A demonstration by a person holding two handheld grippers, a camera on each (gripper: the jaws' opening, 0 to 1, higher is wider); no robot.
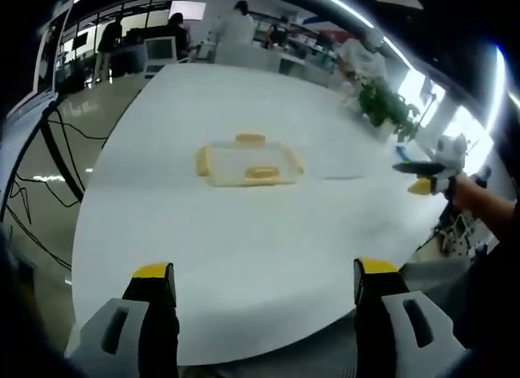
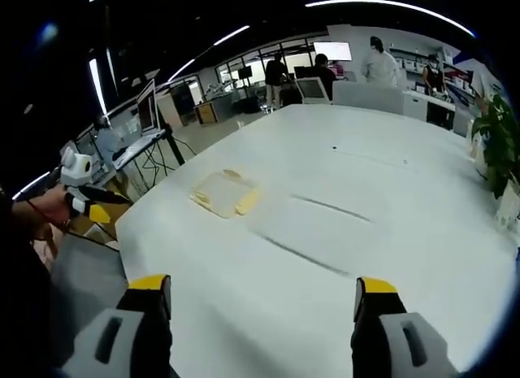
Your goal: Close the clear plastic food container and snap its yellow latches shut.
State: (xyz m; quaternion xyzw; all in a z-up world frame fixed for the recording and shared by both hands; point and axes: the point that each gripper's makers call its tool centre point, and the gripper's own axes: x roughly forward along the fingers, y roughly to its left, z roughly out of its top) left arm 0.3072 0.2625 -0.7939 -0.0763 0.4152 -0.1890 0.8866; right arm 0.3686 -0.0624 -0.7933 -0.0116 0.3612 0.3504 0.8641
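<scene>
Container [image 1: 248, 162] — clear plastic with yellow latches [image 1: 262, 173] — sits alone out on the white table [image 1: 244, 256], well apart from both grippers, presumably left free for an approach from either side. Left gripper [image 1: 266, 284] and right gripper [image 2: 265, 293] each hold their jaws wide apart, gripping nothing. Whether the lid is fully seated, or any latch snapped, is too small and blurred to tell.

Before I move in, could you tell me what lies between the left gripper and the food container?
Only bare white table between the left gripper and the clear food container, in the left gripper view.
</scene>
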